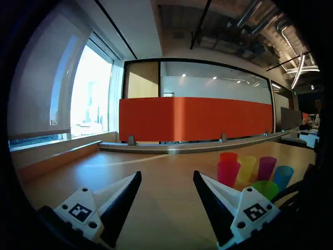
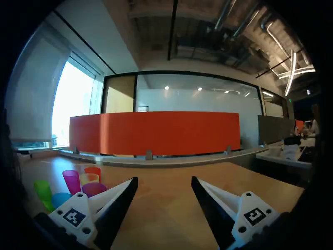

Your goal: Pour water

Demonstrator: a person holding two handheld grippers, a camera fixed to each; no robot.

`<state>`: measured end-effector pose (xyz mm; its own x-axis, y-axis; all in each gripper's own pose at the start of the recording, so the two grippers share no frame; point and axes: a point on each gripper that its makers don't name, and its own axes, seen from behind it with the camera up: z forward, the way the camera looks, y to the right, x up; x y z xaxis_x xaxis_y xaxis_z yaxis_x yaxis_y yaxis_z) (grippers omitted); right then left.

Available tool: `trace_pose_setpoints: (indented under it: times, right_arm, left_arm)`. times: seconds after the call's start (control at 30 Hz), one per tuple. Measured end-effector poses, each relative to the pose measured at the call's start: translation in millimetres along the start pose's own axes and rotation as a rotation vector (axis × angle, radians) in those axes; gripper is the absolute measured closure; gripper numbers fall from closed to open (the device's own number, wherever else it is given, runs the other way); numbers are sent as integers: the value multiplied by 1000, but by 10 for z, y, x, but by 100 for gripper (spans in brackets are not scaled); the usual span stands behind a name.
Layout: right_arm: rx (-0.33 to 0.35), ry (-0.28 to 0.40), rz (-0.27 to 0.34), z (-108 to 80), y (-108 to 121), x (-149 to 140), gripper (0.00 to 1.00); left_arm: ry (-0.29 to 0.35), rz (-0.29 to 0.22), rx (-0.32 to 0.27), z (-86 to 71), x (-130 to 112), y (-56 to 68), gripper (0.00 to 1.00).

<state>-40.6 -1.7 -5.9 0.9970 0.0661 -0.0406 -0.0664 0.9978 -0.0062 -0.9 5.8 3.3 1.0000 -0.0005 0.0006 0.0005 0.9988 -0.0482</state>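
Several coloured plastic cups stand in a cluster on the wooden table. In the left gripper view they sit right of my left gripper (image 1: 167, 176): a pink cup (image 1: 228, 173), a yellow cup (image 1: 246, 167), a purple cup (image 1: 266, 167), a blue cup (image 1: 283, 176) and a green cup (image 1: 265, 189) partly behind the right finger. In the right gripper view the cluster lies left of my right gripper (image 2: 164, 181), with a green cup (image 2: 42, 192) and a purple cup (image 2: 72, 181) in it. Both grippers are open and hold nothing.
An orange partition (image 1: 195, 118) runs along the table's far edge (image 1: 187, 148). A bright window (image 1: 89, 93) is on the left. Bare wooden tabletop (image 2: 166, 208) lies ahead of both grippers. More desks (image 2: 287, 156) stand at the right.
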Motion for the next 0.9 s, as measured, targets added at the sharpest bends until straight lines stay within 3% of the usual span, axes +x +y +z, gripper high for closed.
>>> trace_pose_setpoints:
  times: [0.9]
  right_arm:
    - [-3,-58,-15,45,7,-151,1]
  left_arm:
    - [0,0,0,-6,1,11,8]
